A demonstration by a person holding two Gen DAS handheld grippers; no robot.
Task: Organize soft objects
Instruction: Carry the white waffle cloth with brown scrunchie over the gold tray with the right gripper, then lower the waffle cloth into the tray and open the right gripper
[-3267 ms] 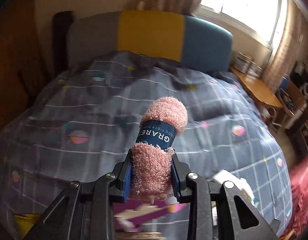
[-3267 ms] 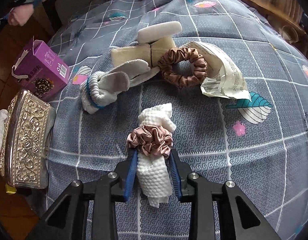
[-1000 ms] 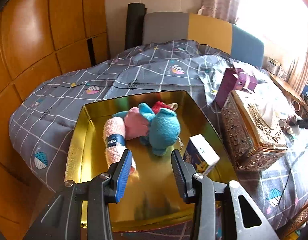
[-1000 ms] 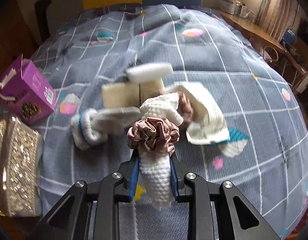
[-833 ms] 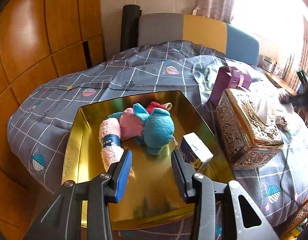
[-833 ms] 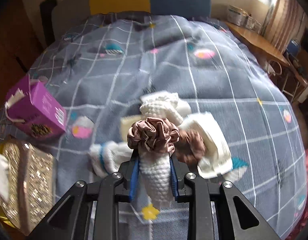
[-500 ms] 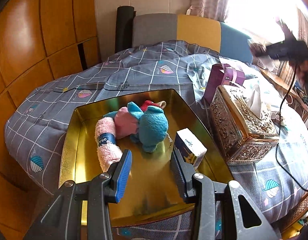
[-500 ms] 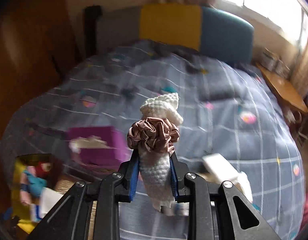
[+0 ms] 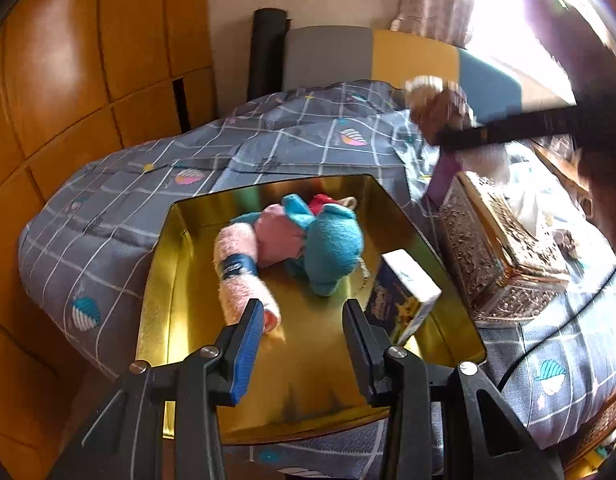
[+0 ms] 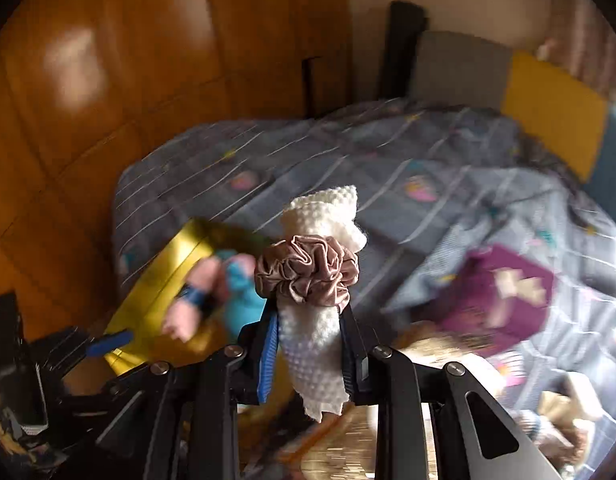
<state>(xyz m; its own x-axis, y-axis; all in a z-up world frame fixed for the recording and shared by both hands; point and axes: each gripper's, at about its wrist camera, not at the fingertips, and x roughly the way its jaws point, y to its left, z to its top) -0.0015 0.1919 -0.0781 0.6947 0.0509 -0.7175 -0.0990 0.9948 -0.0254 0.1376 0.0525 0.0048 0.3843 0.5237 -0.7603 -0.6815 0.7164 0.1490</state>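
White towel roll (image 10: 314,344) — in right claw (image 10: 308,332)

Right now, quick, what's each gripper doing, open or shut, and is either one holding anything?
Left gripper: open, holding nothing.
Right gripper: shut on the white rolled cloth.

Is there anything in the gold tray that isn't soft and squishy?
Yes. A small white and blue cardboard box leans against the right wall of the gold tray, beside the pink rolled towel and blue plush toy. It looks stiff, unlike the rest.
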